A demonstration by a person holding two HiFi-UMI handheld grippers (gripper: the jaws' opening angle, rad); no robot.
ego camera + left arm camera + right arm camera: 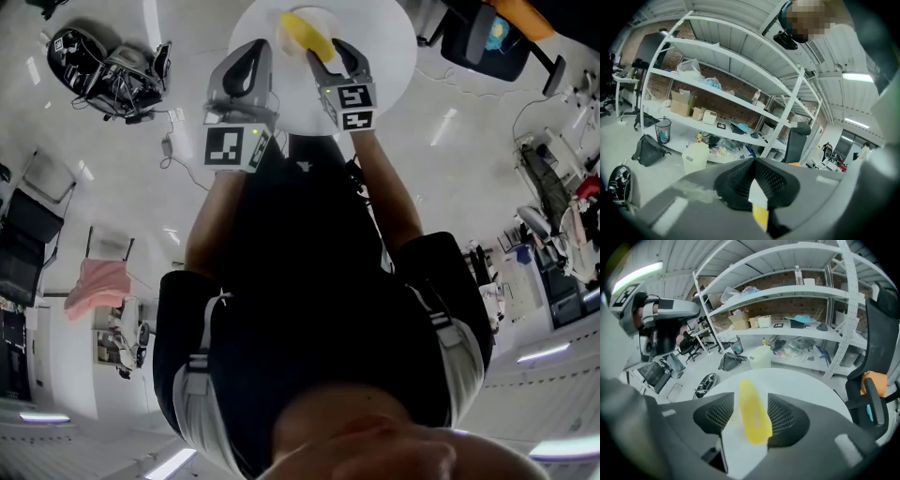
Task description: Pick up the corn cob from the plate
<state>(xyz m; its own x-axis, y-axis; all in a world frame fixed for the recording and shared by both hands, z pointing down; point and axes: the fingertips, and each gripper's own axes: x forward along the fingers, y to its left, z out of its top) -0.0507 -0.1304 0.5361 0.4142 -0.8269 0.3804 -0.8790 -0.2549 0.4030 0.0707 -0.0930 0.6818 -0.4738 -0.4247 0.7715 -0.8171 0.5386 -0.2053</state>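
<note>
A yellow corn cob (305, 33) lies on a white plate (323, 16) on the round white table (389, 56) at the top of the head view. My right gripper (330, 54) reaches down over it. In the right gripper view the corn cob (752, 416) lies lengthwise between the two black pads of that gripper (751, 399); a white gap shows on its left side, and the jaws stand open around it. My left gripper (251, 56) hovers beside the table's left part. In its own view the left gripper (753, 161) has its pads meeting at the tips, with nothing between them.
A white metal shelving rack (787, 291) with boxes and clutter stands beyond the table. A dark office chair (876, 380) is at the right and a pale bin (761, 357) on the floor. A black bag (80, 47) and cables lie left of the table.
</note>
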